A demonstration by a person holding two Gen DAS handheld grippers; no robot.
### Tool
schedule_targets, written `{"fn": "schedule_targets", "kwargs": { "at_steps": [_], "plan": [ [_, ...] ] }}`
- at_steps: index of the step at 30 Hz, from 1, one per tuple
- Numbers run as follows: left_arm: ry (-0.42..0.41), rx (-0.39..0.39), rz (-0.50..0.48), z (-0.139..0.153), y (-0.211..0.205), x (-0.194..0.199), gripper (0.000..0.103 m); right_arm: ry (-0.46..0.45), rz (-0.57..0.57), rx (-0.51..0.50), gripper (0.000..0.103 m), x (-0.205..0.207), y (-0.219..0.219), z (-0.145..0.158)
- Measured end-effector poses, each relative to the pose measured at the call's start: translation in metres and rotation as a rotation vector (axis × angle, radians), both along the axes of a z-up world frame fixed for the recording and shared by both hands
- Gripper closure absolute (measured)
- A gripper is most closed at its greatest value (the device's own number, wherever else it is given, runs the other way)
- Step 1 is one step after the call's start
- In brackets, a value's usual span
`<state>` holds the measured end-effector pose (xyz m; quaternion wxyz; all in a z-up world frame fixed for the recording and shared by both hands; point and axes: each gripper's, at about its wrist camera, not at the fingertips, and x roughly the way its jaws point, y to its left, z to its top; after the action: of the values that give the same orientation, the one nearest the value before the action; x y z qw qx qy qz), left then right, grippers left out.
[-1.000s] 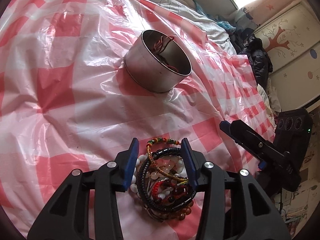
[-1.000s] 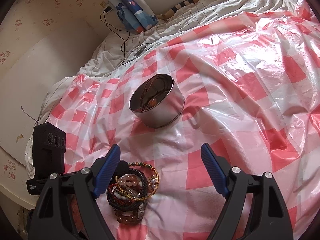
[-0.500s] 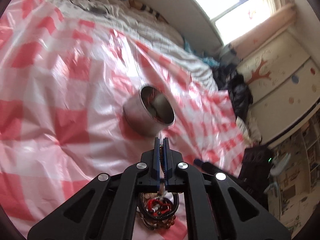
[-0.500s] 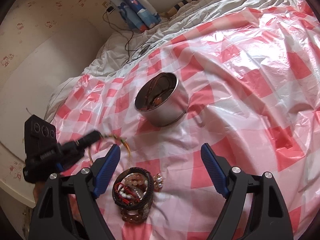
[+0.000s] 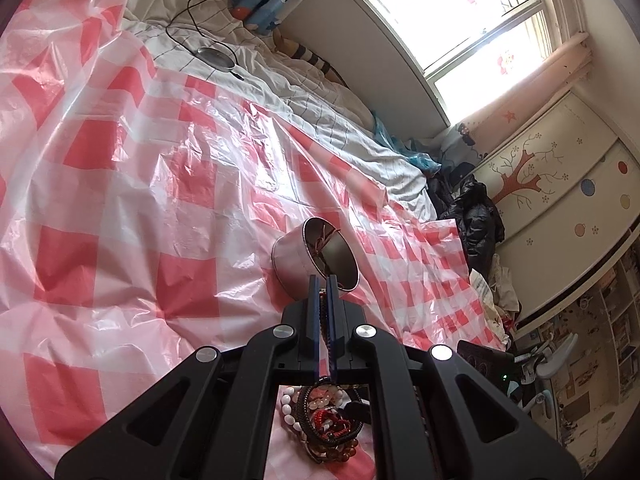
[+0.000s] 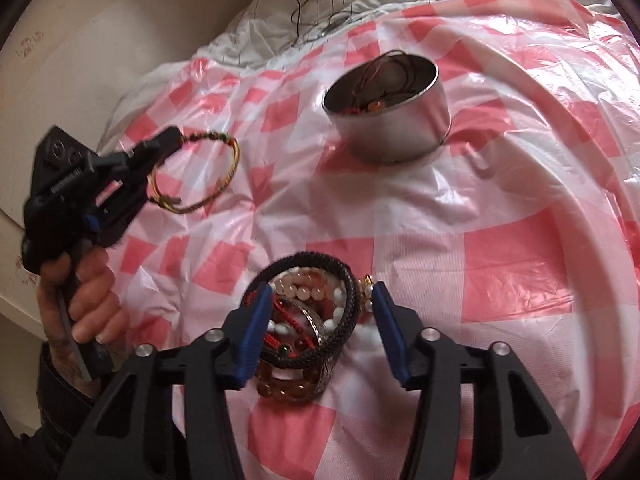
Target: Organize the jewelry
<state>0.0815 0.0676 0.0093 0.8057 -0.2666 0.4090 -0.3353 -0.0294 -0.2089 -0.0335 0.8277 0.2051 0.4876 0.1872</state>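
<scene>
My left gripper is shut on a thin braided green, yellow and red bracelet, which hangs from its tip above the cloth, left of the tin. A round metal tin with cords and beads inside stands on the red-and-white checked plastic sheet; it also shows in the left wrist view. A pile of bracelets, with a black braided band, white and amber beads and red cord, lies on the sheet. My right gripper is open, its jaws on either side of the pile. The pile shows under my left gripper.
The sheet covers a bed with a white quilt. A cable and a small round device lie at the far side. A wardrobe, dark clothing and a window are to the right.
My left gripper shut on the braided bracelet, lifted it off the pile and swung up toward the tin. My right gripper moved down over the pile and narrowed its opening.
</scene>
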Motion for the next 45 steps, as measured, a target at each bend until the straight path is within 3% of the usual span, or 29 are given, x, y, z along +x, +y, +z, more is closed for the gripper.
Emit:
{"fn": "schedule_targets", "kwargs": {
  "at_steps": [2,3,4,5,15,19,28,33,40,45],
  "plan": [
    [0.003,0.001,-0.001,-0.001,-0.001,0.0,0.1,0.006,0.001,-0.014,0.074,0.0,0.001,-0.003],
    [0.005,0.003,-0.001,-0.002,-0.001,0.0,0.1,0.006,-0.007,-0.016,0.077,0.0,0.0,-0.004],
    [0.006,0.003,-0.001,-0.002,-0.001,0.0,0.1,0.005,-0.011,-0.003,0.091,0.0,-0.001,-0.004],
    [0.005,0.003,-0.002,-0.002,-0.001,0.0,0.1,-0.004,-0.014,0.023,0.092,-0.001,-0.004,-0.002],
    [0.005,0.0,0.005,-0.001,-0.002,0.0,0.1,-0.085,-0.042,0.138,0.092,-0.005,-0.022,0.014],
    [0.004,0.001,0.005,-0.002,-0.002,0.0,0.1,-0.106,-0.117,0.214,0.092,-0.007,-0.044,0.017],
    [-0.005,-0.009,-0.009,0.0,-0.009,0.001,0.1,-0.184,-0.282,0.255,0.092,-0.011,-0.082,0.029],
    [-0.034,-0.011,-0.018,0.007,-0.027,0.01,0.1,-0.259,-0.353,0.269,0.092,-0.013,-0.101,0.04],
    [-0.072,-0.017,-0.017,0.013,-0.068,0.036,0.1,-0.275,-0.449,0.301,0.092,0.005,-0.13,0.039],
    [-0.088,-0.005,0.005,0.008,-0.095,0.059,0.1,-0.287,-0.453,0.303,0.092,0.01,-0.137,0.04]
  ]
}}
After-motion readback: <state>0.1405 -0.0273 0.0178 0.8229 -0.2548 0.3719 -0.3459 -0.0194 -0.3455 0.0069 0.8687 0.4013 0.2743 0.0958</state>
